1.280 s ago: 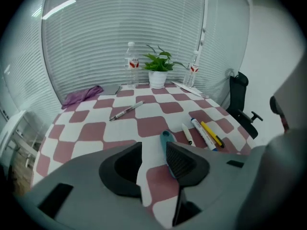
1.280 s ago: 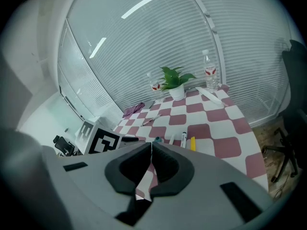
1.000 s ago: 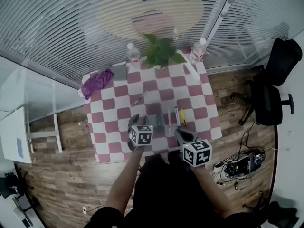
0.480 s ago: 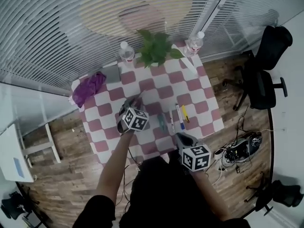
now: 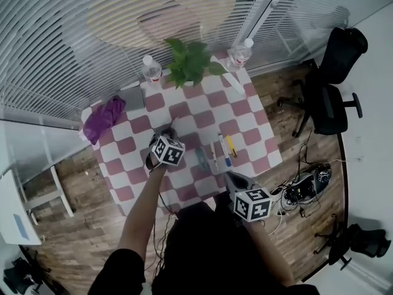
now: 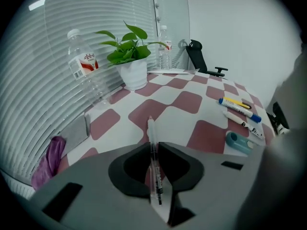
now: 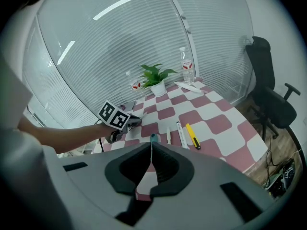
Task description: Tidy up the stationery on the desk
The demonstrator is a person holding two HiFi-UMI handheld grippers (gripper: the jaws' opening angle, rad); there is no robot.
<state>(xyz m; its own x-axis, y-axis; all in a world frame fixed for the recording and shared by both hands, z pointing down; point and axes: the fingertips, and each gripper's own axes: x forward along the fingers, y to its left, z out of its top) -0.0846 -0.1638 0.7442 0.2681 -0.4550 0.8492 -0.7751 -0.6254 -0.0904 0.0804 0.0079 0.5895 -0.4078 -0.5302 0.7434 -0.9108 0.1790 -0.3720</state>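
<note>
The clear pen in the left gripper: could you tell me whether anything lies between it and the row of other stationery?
Nothing visible does. The left gripper has just been closing its jaws and now pinches the clear pen. Between it and the teal item at the row's near end lies only bare checkered tablecloth.

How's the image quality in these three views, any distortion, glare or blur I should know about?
Head view: heavy fisheye bends the blinds into arcs; the table is sharp and evenly lit. Left gripper view: dark rounded corners, small glare patches on the blinds, pens crisp. Right gripper view: same dark corners, bright glare streaks across the blinds.
</note>
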